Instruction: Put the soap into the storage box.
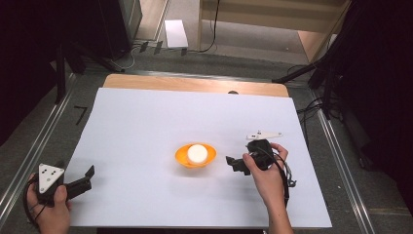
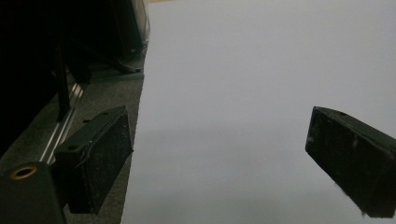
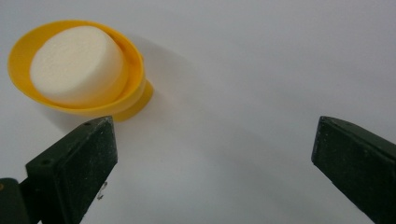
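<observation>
At the near left edge of the white tabletop (image 1: 146,117), the left hand-held gripper (image 1: 87,176) rests with jaws spread wide, empty. Farther in, the right hand-held gripper (image 1: 233,163) hovers open beside an orange bowl (image 1: 182,158) holding a white foam cylinder (image 1: 197,153) at the centre.

White puck (image 3: 77,63) hides the floor of the orange bowl (image 3: 133,88). Right gripper (image 3: 212,172): both jaws cut by frame's bottom edge; its underside is hidden by the hand (image 1: 265,175) from above.
</observation>
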`<state>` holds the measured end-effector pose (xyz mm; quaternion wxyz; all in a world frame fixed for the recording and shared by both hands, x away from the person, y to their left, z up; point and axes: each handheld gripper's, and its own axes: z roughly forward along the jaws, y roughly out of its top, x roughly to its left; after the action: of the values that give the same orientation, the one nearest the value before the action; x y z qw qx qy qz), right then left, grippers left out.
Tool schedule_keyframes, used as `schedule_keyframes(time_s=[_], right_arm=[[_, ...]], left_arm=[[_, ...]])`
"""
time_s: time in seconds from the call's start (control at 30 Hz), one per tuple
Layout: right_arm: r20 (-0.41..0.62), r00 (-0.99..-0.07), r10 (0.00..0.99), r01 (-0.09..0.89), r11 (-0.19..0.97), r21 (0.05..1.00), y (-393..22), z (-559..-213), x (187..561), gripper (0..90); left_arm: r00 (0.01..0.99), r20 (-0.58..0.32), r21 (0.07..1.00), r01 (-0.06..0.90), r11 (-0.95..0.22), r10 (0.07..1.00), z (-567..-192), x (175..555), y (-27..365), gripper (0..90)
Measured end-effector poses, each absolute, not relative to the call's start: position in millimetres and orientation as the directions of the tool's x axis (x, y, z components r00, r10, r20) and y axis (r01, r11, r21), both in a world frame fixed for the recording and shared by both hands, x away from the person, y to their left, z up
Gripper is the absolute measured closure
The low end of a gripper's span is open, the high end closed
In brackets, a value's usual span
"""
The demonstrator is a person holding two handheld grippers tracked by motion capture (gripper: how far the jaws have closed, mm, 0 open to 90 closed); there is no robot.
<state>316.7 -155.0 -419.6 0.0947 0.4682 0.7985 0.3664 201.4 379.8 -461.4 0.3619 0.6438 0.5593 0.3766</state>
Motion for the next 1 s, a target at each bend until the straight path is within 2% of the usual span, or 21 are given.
schedule_keyframes(time_s=[1.0], right_arm=[[0.210, -0.457, 0.864, 0.715, 0.217, 0.664, -218, -448, 295, 0.4]], left_arm=[[0.091, 0.084, 0.887, 0.447, -0.116, 0.992, -461, 201, 380, 7.4]])
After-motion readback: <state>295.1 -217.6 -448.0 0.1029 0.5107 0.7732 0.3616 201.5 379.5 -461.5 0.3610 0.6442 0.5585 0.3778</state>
